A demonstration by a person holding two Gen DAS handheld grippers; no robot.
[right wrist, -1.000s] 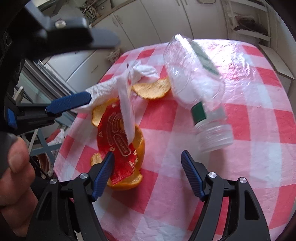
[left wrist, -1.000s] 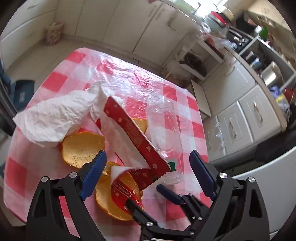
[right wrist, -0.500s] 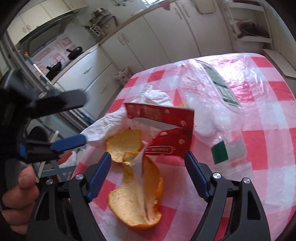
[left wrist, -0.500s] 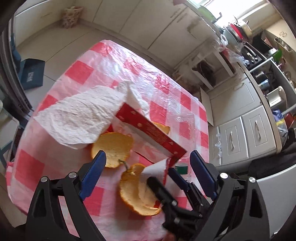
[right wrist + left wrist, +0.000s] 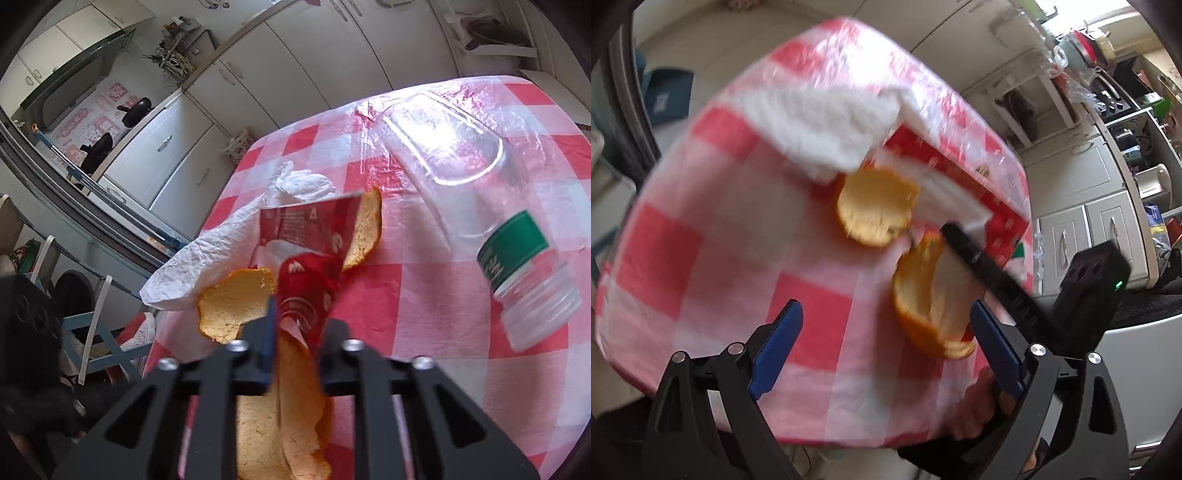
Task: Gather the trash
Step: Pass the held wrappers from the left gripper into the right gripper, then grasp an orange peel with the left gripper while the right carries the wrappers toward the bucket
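- Kitchen with white cabinets behind; counter (image 5: pixel 424 295) under a red-and-white checked plastic cloth, littered with trash.
- Red wrapper (image 5: pixel 306 258) near the counter's front edge, standing crumpled among the orange peels (image 5: pixel 236 302), lower end pinched and upper flap folded over.
- Right hand-held gripper (image 5: pixel 295 332) closed tight on that wrapper's lower end, blue pads pressing the foil from both sides, one curled peel directly beneath.
- Left hand-held gripper (image 5: pixel 886 332) spread wide and empty, hovering over the counter's near edge, just beside the large peel (image 5: pixel 931 295); view blurred.
- White paper towel (image 5: pixel 221 251) crumpled behind the peels, partly under the wrapper.
- Clear plastic bottle (image 5: pixel 480 206) lying on its side farther right, green label near its open neck, well apart from the pile.
- Step in hand, by judgement: wrapper grasped, not yet carried off; peels, towel and bottle left.
- Next move likely calls for lifting the wrapper clear without dragging the peel along; no bin visible in either view.
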